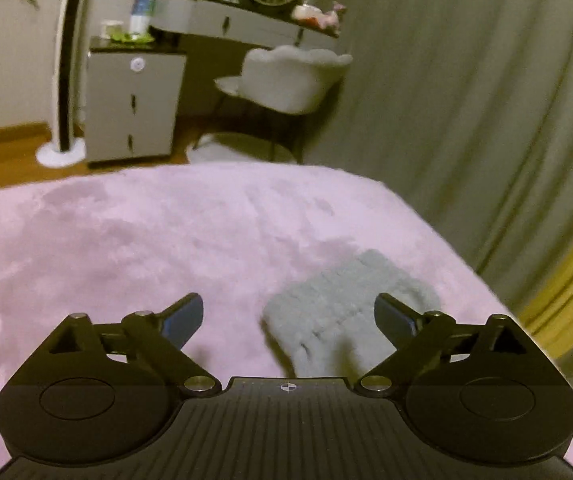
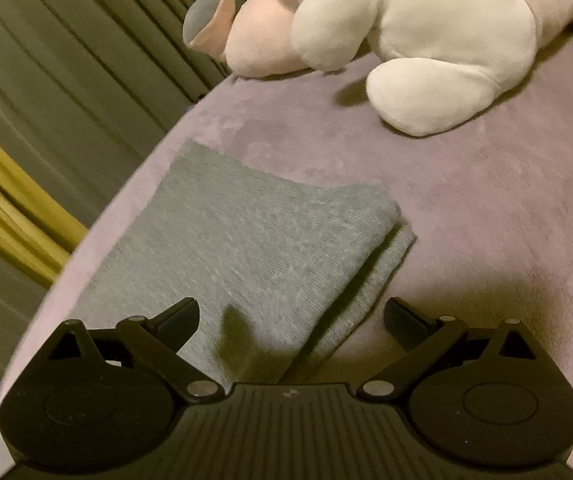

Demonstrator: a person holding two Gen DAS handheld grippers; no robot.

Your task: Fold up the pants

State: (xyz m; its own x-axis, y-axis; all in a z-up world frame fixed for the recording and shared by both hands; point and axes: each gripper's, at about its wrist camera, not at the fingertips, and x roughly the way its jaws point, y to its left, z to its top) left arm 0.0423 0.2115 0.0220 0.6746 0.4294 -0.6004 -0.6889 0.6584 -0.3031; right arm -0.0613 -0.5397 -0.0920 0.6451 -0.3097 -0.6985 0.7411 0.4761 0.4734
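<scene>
The grey pants (image 2: 246, 248) lie folded into a flat stack on the pink blanket (image 2: 466, 220), close to the bed's left edge. In the left wrist view the same grey pants (image 1: 342, 312) appear as a blurred bundle just beyond my left gripper (image 1: 288, 320), whose jaws stand wide apart with nothing pressed between them. My right gripper (image 2: 292, 320) hovers above the near end of the folded stack, jaws spread wide, with the cloth below them and not pinched. A shadow of one finger falls on the fabric.
A large pink and white plush toy (image 2: 406, 32) lies at the far end of the bed. Green-grey curtains (image 1: 466, 100) hang beside the bed. Beyond the bed's foot stand a white chair (image 1: 290, 76), a small cabinet (image 1: 134, 104) and a dressing table (image 1: 238, 20).
</scene>
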